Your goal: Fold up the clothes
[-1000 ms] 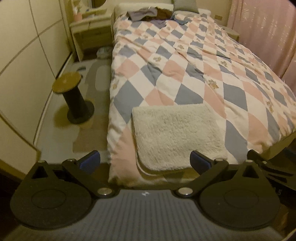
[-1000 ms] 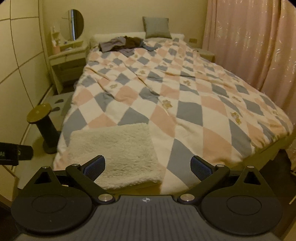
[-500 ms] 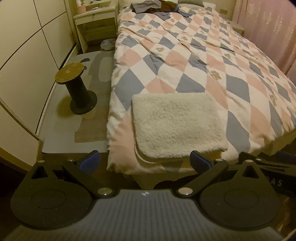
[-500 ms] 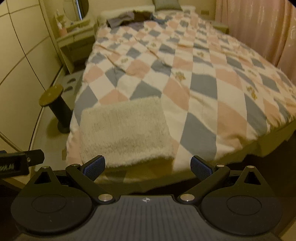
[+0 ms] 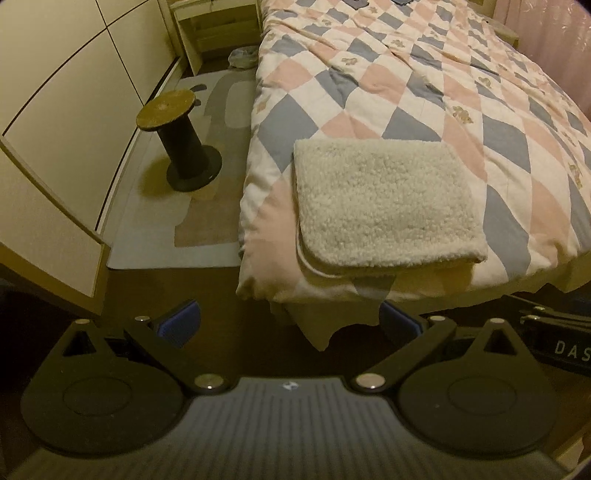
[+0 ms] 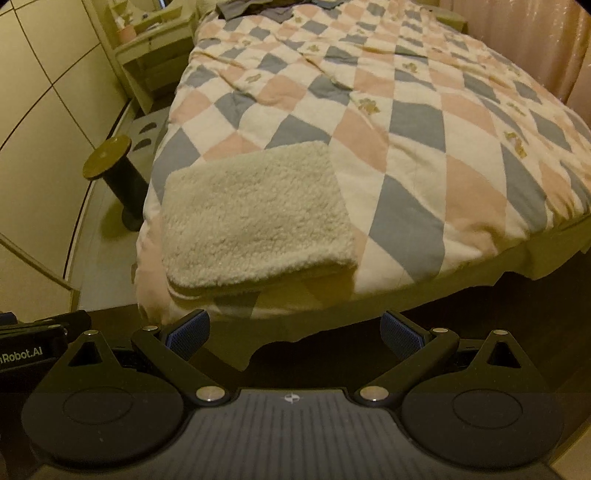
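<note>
A cream fleece garment (image 5: 384,203) lies folded into a flat rectangle at the near left corner of the bed; it also shows in the right wrist view (image 6: 255,218). My left gripper (image 5: 290,326) is open and empty, held back from the foot of the bed, below the garment. My right gripper (image 6: 293,332) is open and empty, also clear of the bed edge. Dark clothes (image 6: 251,7) lie in a heap at the far head of the bed.
The bed has a pink, grey and white diamond quilt (image 5: 424,92). A black spool stool (image 5: 181,144) stands on the rug left of the bed. A nightstand (image 6: 159,62) and wardrobe panels (image 5: 74,110) are at left. A pink curtain (image 6: 535,44) hangs at right.
Both grippers have drawn back and tilted down from the bed, so the folded garment sits farther off and the bed's foot edge now shows. The garment has not moved.
</note>
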The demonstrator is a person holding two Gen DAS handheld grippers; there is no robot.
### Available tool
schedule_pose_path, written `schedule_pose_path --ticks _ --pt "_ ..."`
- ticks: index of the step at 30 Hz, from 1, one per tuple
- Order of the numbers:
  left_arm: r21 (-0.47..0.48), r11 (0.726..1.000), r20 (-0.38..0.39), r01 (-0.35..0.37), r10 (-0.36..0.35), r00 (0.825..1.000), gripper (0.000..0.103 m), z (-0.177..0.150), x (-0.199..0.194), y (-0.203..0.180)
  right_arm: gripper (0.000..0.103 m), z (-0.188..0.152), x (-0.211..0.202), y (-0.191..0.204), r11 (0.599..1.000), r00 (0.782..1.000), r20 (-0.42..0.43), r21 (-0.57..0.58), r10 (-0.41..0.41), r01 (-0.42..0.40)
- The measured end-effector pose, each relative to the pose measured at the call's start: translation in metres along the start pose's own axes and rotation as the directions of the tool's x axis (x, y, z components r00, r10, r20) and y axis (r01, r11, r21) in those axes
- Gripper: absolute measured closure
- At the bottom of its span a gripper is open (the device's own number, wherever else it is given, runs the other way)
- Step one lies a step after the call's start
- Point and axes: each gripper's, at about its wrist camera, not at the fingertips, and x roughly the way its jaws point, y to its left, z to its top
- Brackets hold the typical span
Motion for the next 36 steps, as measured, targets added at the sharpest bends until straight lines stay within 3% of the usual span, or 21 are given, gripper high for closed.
schedule_pose_path --ticks 20,36 --pt "-0.032 0.999 -0.008 -0.012 0.012 1.000 0.001 -0.002 -0.005 0.003 0.002 0.007 0.007 0.003 0.996 0.997 -0.020 -0.032 0.077 -0.078" --pt "-0.019 0.999 -0.004 -0.038 0.038 0.999 0.001 0.007 -0.003 -0.013 0.002 0.020 0.016 -0.003 0.993 0.997 -0.025 -0.088 0.078 -0.080"
